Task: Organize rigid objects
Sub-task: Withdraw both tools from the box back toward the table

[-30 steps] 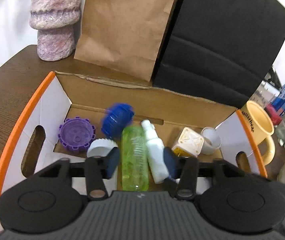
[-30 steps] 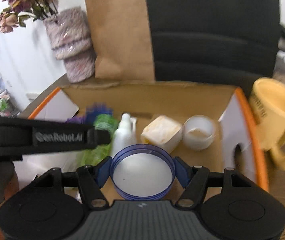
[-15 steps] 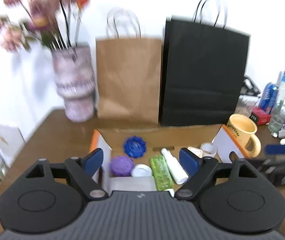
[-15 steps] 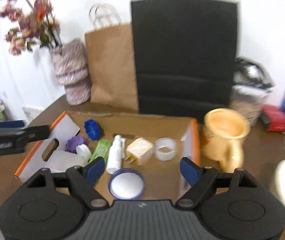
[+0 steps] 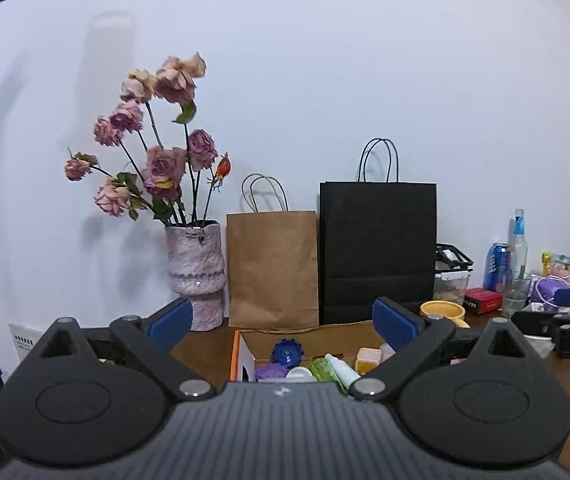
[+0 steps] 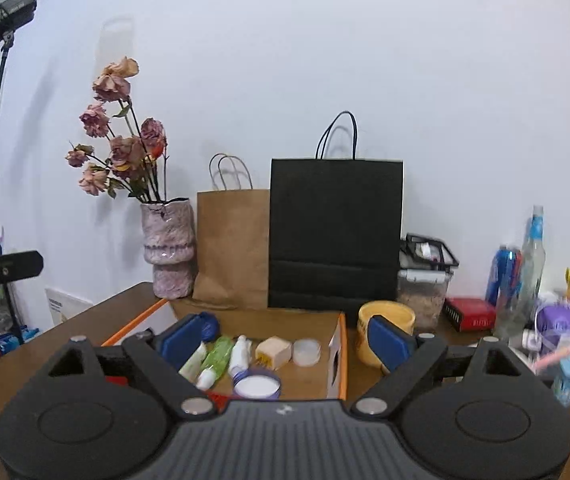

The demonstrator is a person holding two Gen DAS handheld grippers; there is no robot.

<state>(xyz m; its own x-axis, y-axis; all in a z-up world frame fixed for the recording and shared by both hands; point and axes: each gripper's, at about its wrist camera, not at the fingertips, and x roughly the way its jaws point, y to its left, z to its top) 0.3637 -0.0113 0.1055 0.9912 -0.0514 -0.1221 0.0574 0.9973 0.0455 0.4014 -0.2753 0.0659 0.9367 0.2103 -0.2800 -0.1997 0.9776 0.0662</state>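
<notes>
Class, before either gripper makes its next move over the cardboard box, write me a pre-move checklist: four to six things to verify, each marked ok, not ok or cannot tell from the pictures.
1. Left gripper open and holding nothing: ok; its jaws have just been opening.
2. Right gripper open and holding nothing: ok; jaws also just opening.
3. Blue-rimmed lid lies flat inside the cardboard box: ok.
4. Green bottle and white bottle lie in the box: ok.
5. Yellow mug in the box: not ok, it stands outside on the table.
6. Room left in the box for the mug: cannot tell.

The cardboard box (image 5: 241, 344) is half hidden behind the tongs' body.
</notes>
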